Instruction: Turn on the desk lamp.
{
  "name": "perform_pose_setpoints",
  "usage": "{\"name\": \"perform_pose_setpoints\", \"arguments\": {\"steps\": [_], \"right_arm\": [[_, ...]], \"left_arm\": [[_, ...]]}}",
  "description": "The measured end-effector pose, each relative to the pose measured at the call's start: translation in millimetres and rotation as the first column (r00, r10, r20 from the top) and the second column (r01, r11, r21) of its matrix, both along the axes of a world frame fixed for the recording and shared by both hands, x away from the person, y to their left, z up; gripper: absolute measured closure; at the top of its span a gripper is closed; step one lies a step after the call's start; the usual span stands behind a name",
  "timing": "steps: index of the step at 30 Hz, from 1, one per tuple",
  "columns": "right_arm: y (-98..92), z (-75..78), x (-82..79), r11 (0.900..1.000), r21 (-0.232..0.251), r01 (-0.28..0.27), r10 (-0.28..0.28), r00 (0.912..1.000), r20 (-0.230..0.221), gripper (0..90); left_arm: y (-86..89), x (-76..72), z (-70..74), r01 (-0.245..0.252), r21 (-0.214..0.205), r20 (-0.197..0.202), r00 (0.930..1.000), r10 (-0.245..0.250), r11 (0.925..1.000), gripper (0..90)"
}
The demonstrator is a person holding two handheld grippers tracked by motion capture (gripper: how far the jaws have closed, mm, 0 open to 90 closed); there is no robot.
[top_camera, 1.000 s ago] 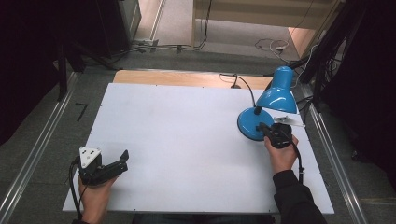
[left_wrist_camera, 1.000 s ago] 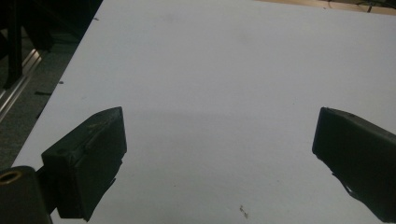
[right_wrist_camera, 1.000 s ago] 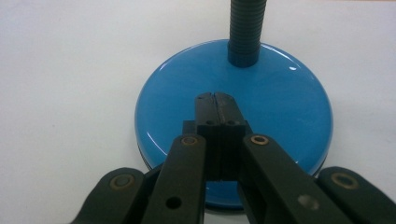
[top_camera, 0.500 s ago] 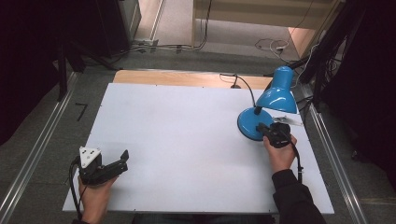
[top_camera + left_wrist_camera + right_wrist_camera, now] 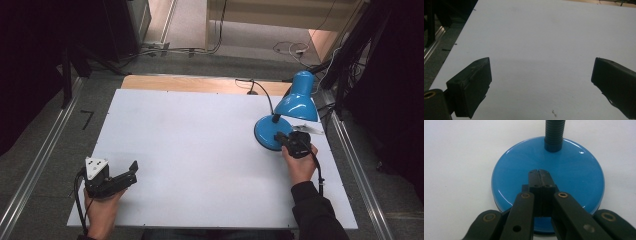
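Presently my right gripper (image 5: 539,171), fingers clenched together, presses on the blue lamp's base (image 5: 574,170) at the white tabletop's (image 5: 200,145) right side, my left gripper (image 5: 541,75) released; pressing off-centre could tip the lamp.

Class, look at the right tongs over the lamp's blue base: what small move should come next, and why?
Probably press straight down: the right tongs are shut, tips over the lamp base, likely where its switch sits, though hidden. The left tongs rest open over the table.
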State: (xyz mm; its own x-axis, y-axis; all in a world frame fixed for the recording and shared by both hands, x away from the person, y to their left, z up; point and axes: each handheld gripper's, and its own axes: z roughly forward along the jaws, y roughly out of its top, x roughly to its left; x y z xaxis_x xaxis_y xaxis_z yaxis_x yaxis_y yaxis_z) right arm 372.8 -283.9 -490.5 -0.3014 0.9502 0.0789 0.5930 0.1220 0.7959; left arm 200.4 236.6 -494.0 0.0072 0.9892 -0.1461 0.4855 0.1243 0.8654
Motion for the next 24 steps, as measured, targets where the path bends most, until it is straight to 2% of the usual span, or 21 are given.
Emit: {"name": "perform_pose_setpoints", "arguments": {"steps": [11, 24], "right_arm": [[0.9, -0.5, 0.3, 1.0, -0.003, 0.001, -0.001, 1.0, -0.006, 87.6], [5.2, -1.4, -1.9, 0.9997, -0.023, -0.008, 0.008, 0.9999, 0.012, 87.8]], "left_arm": [[0.0, 0.2, 0.0, 0.004, -0.003, 0.001, 1.0, -0.004, 1.0, 3.5], [0.2, -0.3, 0.0, 0.005, -0.007, -0.002, 1.0, -0.005, 1.0, 3.5]]}}
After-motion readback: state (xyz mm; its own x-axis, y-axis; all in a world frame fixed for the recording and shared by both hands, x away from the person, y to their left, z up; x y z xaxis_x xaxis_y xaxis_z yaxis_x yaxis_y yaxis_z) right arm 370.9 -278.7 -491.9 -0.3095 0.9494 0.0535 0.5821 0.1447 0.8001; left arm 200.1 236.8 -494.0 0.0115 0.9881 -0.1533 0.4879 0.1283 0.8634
